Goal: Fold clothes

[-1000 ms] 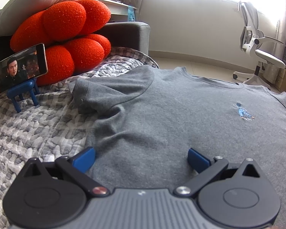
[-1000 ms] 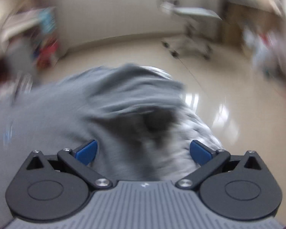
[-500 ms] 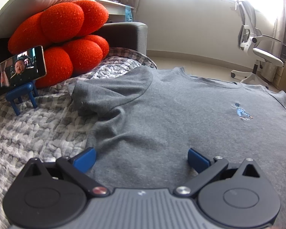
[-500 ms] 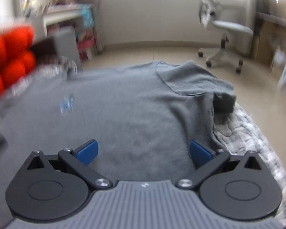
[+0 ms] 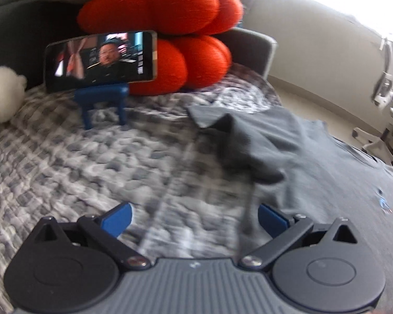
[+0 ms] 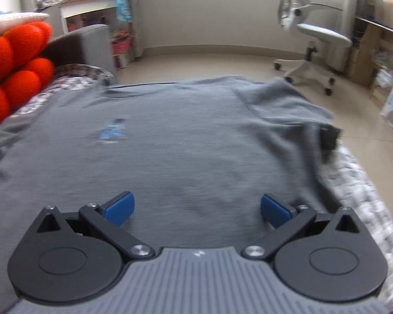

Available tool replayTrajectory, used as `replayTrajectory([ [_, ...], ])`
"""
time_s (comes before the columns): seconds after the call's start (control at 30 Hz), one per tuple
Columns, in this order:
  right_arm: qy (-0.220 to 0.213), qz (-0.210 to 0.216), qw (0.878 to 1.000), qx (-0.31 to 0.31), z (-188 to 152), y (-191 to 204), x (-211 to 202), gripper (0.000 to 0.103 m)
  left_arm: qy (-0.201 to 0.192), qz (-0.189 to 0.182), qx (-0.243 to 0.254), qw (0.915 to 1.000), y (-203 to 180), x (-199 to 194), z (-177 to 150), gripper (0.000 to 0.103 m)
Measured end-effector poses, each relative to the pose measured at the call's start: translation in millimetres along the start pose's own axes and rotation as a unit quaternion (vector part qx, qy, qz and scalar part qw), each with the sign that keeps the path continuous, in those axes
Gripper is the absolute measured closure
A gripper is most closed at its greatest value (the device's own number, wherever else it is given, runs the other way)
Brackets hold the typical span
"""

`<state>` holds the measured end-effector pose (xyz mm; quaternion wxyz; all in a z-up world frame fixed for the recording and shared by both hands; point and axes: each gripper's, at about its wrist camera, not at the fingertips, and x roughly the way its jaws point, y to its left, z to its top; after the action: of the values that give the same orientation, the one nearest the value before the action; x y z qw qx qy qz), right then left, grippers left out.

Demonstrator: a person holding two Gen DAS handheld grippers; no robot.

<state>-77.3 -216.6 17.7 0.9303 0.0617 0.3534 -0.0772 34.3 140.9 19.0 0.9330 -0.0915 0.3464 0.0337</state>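
Each handheld tool is built alike: the left gripper [image 5: 194, 218] and the right gripper [image 6: 196, 209] are formed of a ribbed grey body flanked by two round black discs, from which black linkage bars, pinned with silver screws, are carried to blue fingertip pads [image 6: 119, 207].

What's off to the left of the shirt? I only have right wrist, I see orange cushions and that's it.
Observer: A phone playing video, propped on a blue stand on the checked quilt, in front of the orange cushions.
Operator: Left gripper holding anything?
Observer: No. The left gripper is open, over the quilt at the grey T-shirt edge.
Operator: That sleeve flat?
Observer: No, the left sleeve is bunched with a raised fold.
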Motion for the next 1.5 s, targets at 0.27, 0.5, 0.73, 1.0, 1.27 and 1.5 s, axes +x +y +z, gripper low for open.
replayTrajectory([
  [0.27, 0.023, 0.08, 0.997, -0.001, 43, 63, -16, 0.011, -0.013, -0.031, -0.025, 0.9991, -6, 9, 28, 0.001],
  [0.5, 0.051, 0.128, 0.962, 0.235, 95, 48, -38, 0.024, -0.003, -0.032, -0.053, 0.9981, -10, 39, 45, 0.026],
  [0.73, 0.057, 0.166, 0.975, 0.134, 56, 107, -22, 0.05, -0.002, -0.052, -0.091, 0.9946, -4, 56, 54, 0.086],
  [1.0, 0.037, 0.149, 0.985, 0.084, 61, 110, -29, 0.053, -0.011, -0.103, -0.161, 0.9815, 19, 54, 46, 0.095],
  [1.27, 0.043, 0.156, 0.984, 0.079, 65, 111, -21, 0.052, -0.008, -0.098, -0.202, 0.9746, 28, 73, 62, 0.06],
  [1.5, 0.043, 0.168, 0.981, 0.081, 68, 111, -25, 0.051, -0.007, -0.05, -0.173, 0.9836, 12, 97, 78, 0.058],
])
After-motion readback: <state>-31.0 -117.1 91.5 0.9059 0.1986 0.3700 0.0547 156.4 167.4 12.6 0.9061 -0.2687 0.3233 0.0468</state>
